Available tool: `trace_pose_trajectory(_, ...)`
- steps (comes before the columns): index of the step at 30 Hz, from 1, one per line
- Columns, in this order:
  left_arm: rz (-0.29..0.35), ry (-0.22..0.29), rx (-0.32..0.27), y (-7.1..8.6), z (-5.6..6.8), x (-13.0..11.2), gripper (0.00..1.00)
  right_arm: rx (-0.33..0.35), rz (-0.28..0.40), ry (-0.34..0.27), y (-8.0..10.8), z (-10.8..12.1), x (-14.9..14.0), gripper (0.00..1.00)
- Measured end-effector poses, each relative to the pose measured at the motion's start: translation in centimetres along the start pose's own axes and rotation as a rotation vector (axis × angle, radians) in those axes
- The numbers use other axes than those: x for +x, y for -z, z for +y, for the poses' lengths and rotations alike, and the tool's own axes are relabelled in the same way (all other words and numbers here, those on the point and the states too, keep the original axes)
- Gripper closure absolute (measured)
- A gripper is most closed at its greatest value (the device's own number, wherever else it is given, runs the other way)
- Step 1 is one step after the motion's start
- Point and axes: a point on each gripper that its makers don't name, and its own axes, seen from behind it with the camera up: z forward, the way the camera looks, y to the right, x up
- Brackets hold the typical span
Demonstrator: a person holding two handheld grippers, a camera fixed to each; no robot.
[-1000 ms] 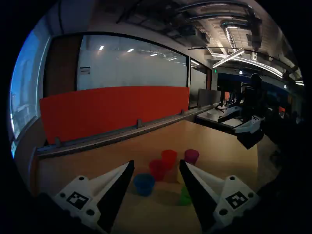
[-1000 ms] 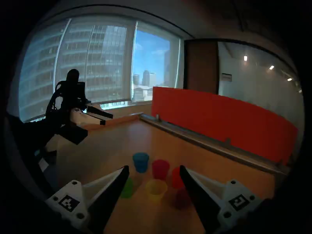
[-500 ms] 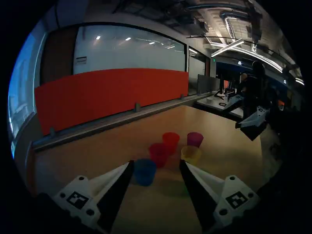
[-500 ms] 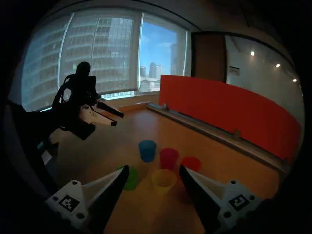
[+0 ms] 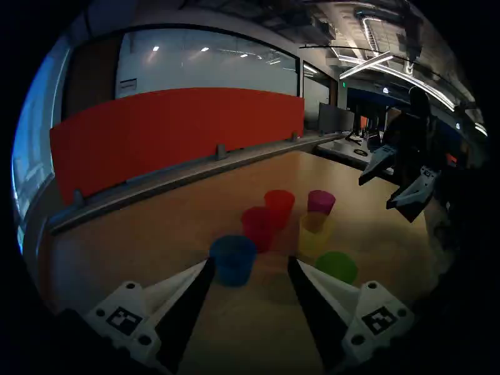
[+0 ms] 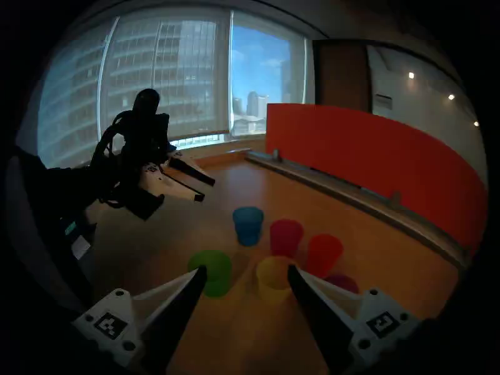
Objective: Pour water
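Note:
Several small plastic cups stand grouped on the wooden table [image 5: 156, 219]: a blue cup [image 5: 233, 260], a dark red cup [image 5: 257, 229], an orange-red cup [image 5: 279, 207], a purple cup [image 5: 320, 202], a yellow cup [image 5: 314, 233] and a green cup [image 5: 336, 267]. My left gripper [image 5: 250, 275] hovers open just short of the blue cup. In the right gripper view the blue cup [image 6: 248, 225], green cup [image 6: 212, 272] and yellow cup [image 6: 273, 279] stand ahead of my open right gripper [image 6: 246, 278]. The right gripper [image 5: 400, 184] also shows at the far right of the left gripper view, the left gripper [image 6: 181, 178] at the left of the right one.
A red partition [image 5: 175, 131] with a metal rail runs along the table's far edge. Large windows [image 6: 156, 81] lie beyond the table's other side. Office desks and dark chairs [image 5: 362, 150] stand behind. A person's dark sleeves hold both grippers.
Both grippers have risen and tilted down, so the cups sit higher in both views. The green and yellow cups have come out from behind the fingers. Each gripper looms larger in the other's view.

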Motion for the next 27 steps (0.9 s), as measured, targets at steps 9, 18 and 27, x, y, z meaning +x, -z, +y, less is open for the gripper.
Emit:
trace_pose_trajectory(9,-0.037,-0.01,-0.003,-1.6,-0.3,-1.8,0.14,0.022,-0.037,0.046,-2.0,-1.2,-1.9,0.0)
trace_pose_trajectory(18,-0.073,-0.027,-0.014,-3.1,-0.2,-3.2,0.14,0.046,-0.051,0.042,-3.6,-2.0,-3.1,0.0)
trace_pose_trajectory(27,-0.124,-0.044,-0.017,-4.6,-0.7,-4.6,0.14,0.079,-0.082,0.063,-5.5,-3.3,-4.9,0.0)
